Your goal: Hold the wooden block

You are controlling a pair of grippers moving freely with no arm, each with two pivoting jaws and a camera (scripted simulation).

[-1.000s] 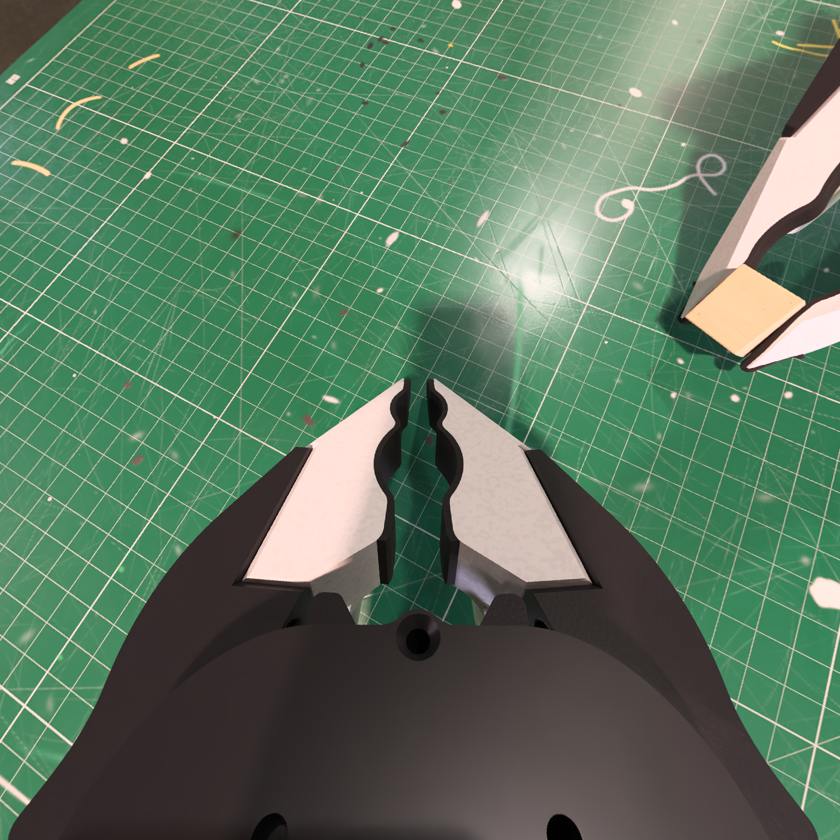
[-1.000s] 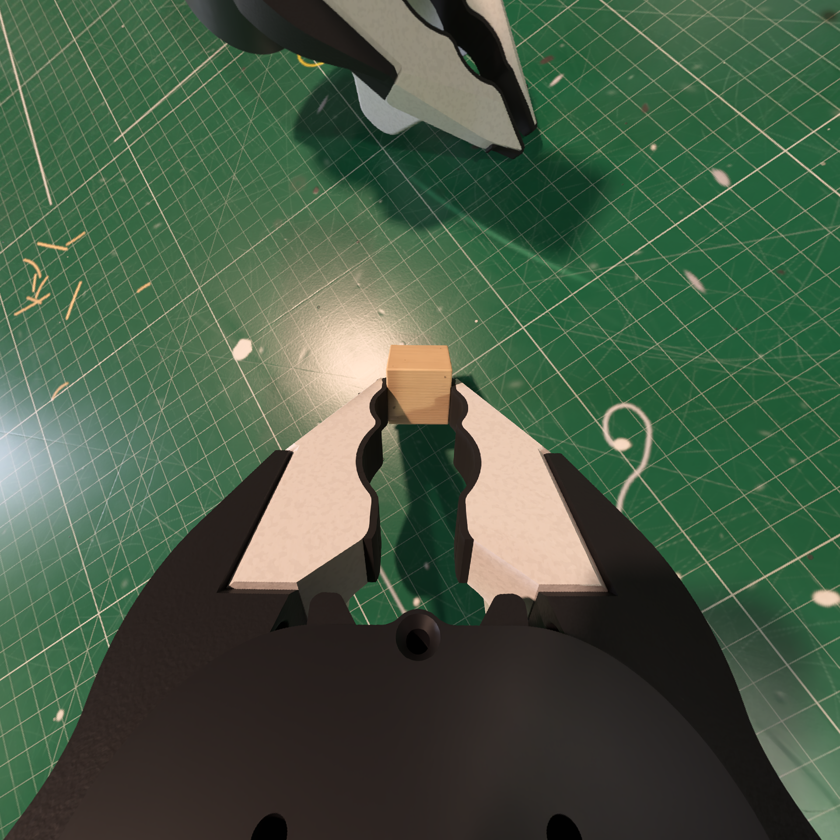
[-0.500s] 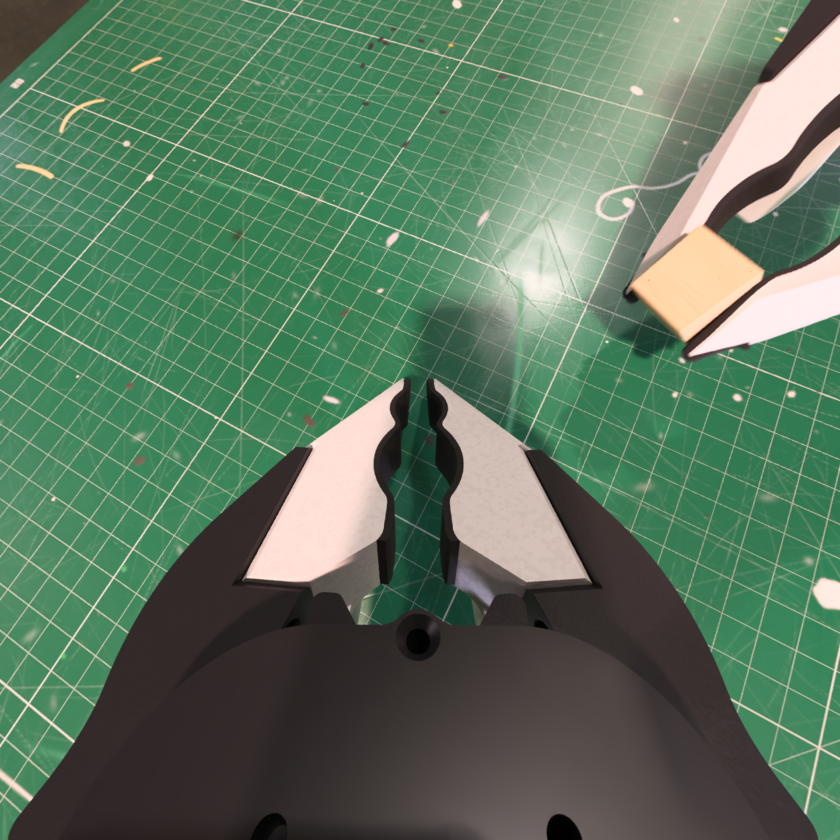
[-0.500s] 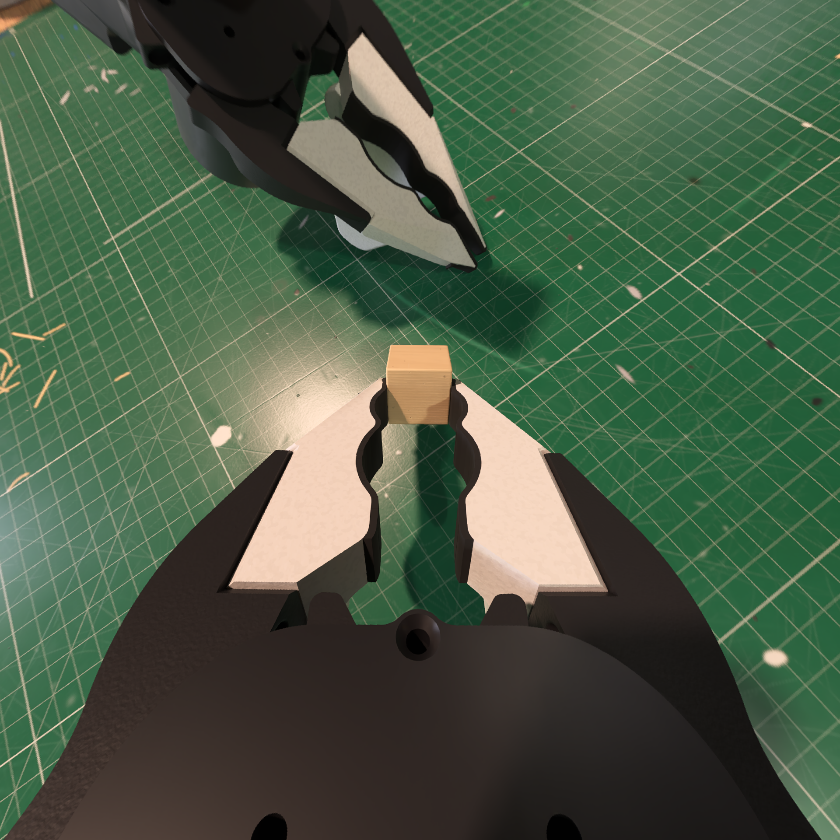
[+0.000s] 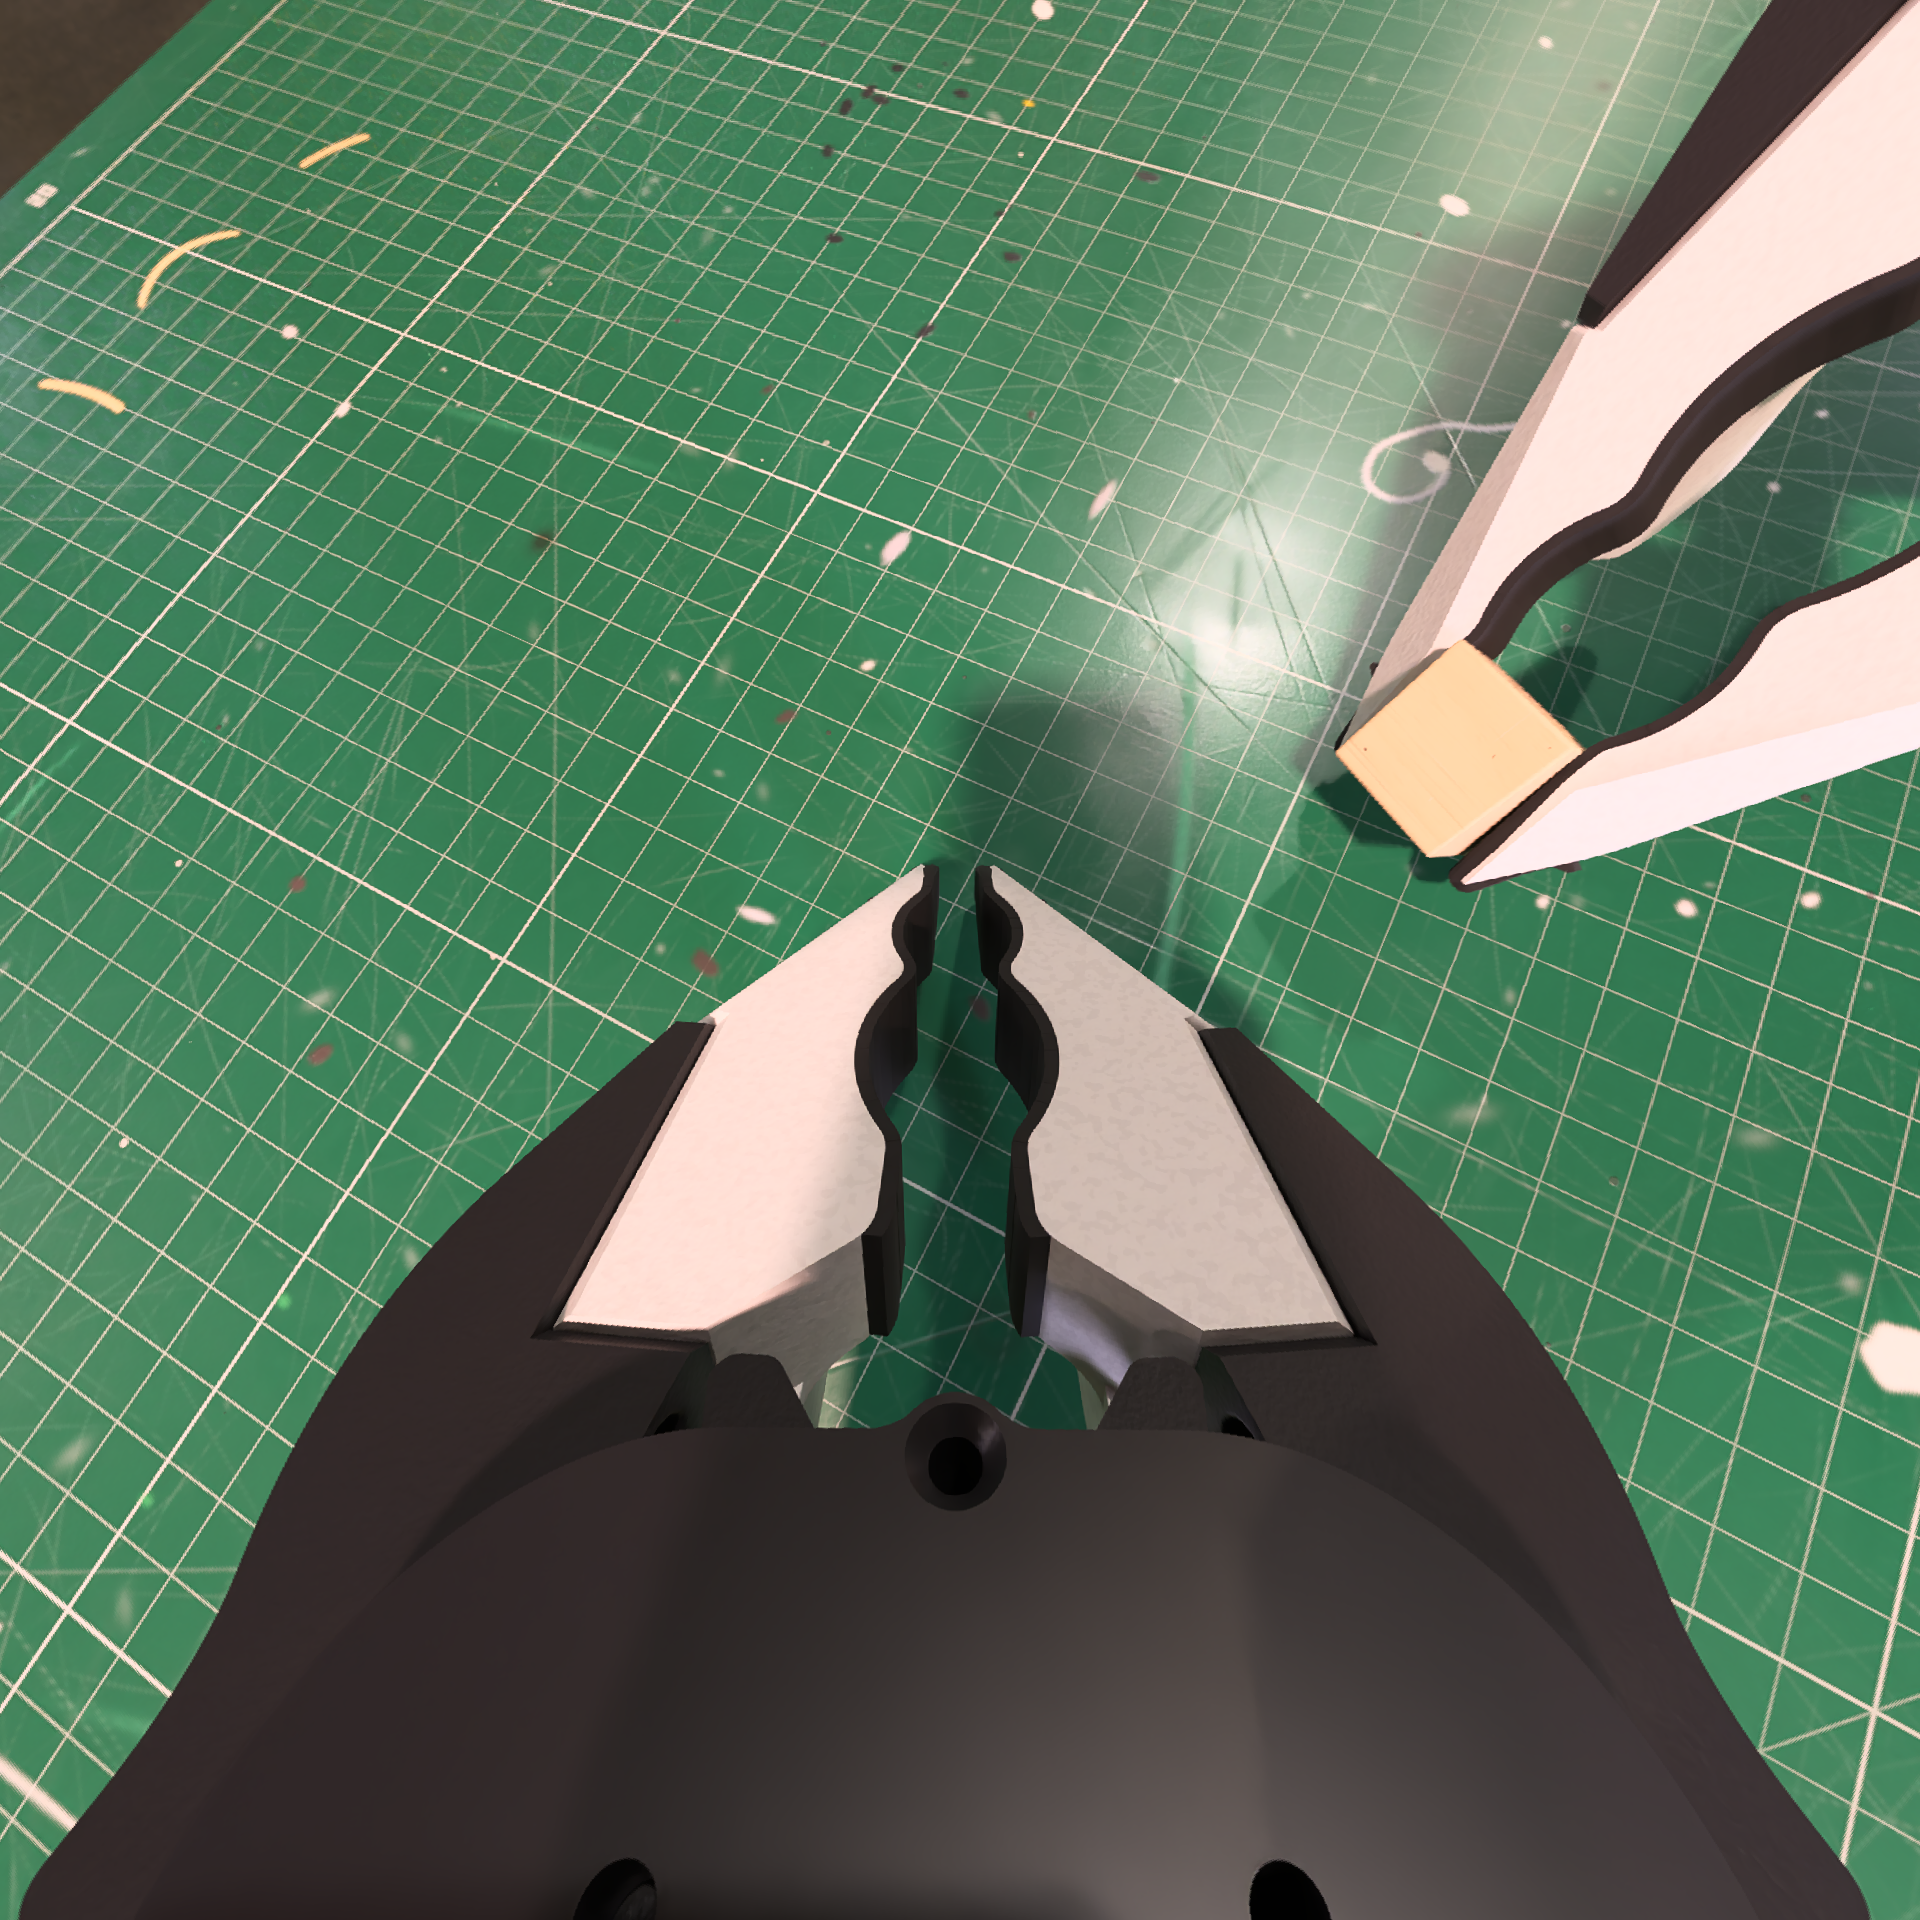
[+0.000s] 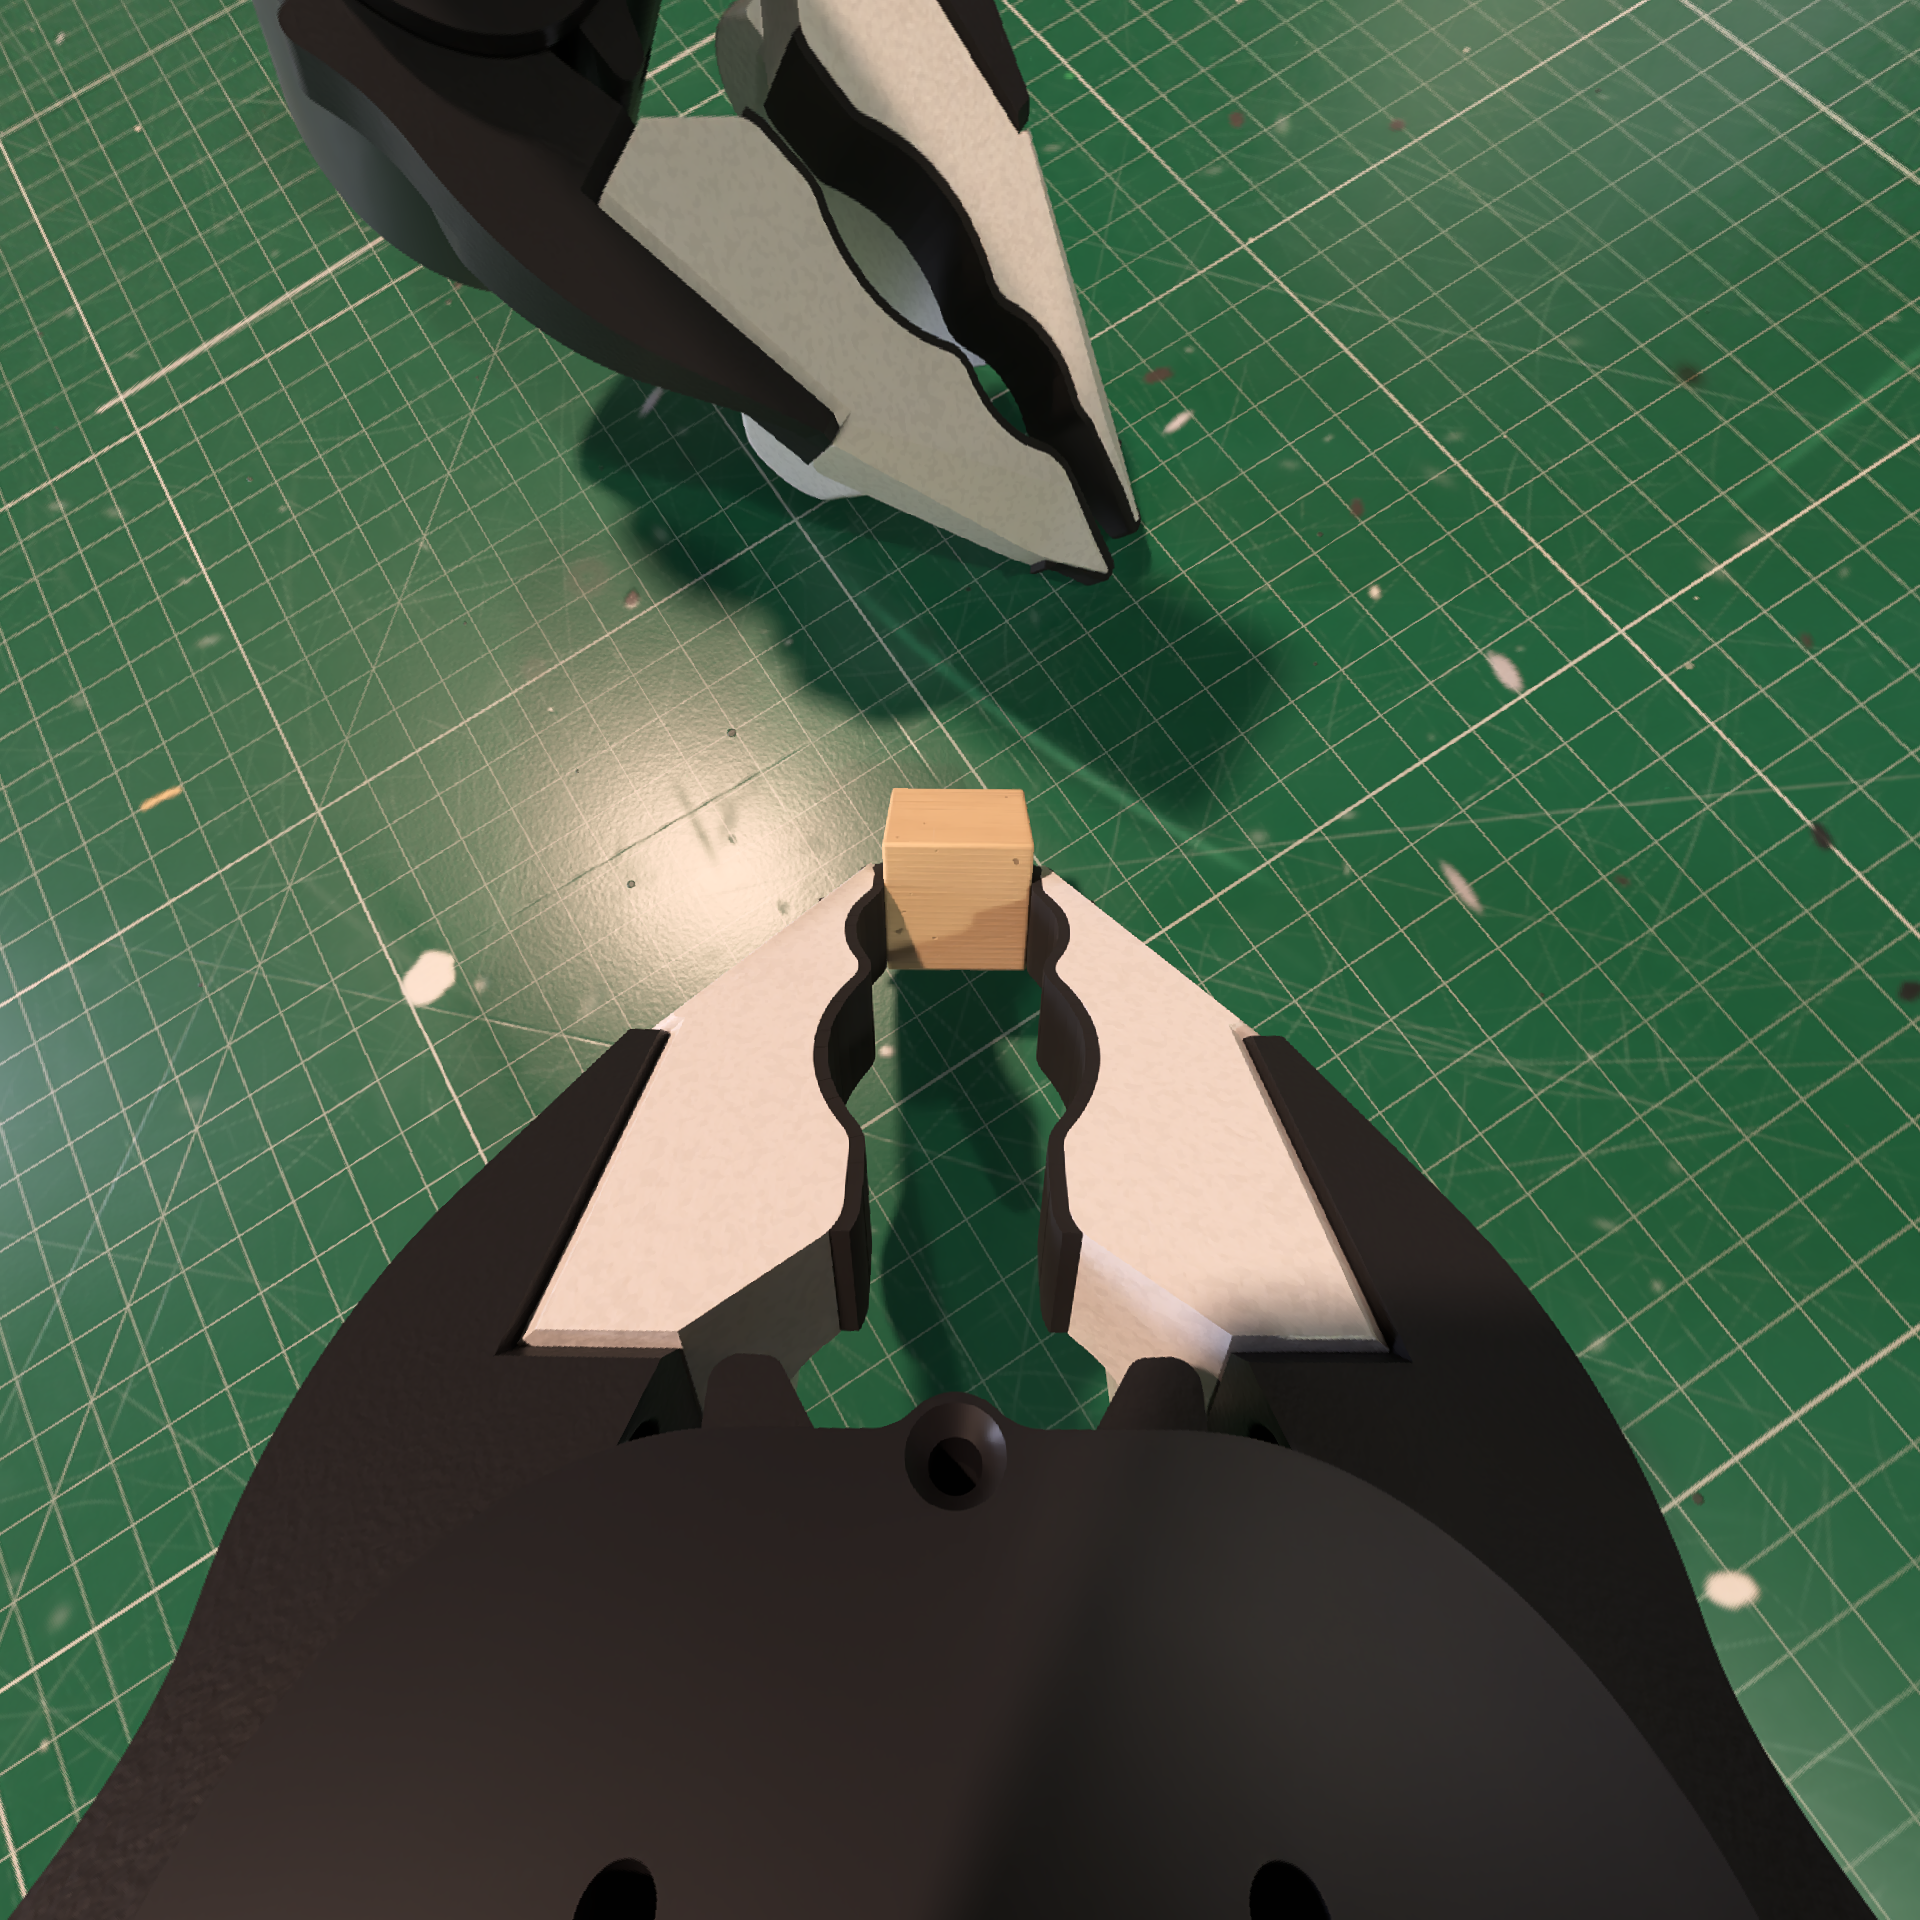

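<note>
The wooden block (image 6: 956,894) is a small light-tan cube. My right gripper (image 6: 958,878) is shut on it, its fingertips pressing on the left and right faces, and holds it a little above the green mat. In the left wrist view the block (image 5: 1455,753) shows at the right, between the right gripper's (image 5: 1439,800) white fingers. My left gripper (image 5: 956,878) is shut and empty, with only a thin slit between its tips. In the right wrist view the left gripper (image 6: 1114,545) hangs just beyond the block, tips pointing down to the right.
A green cutting mat (image 5: 520,623) with white grid lines covers the surface, with paint flecks and thin wood shavings (image 5: 187,265) on it. The mat's edge and a dark surface (image 5: 42,73) lie at the far left.
My right gripper has carried the block closer to my left gripper, which now looks larger in the right wrist view. The left gripper has stayed almost still and shut.
</note>
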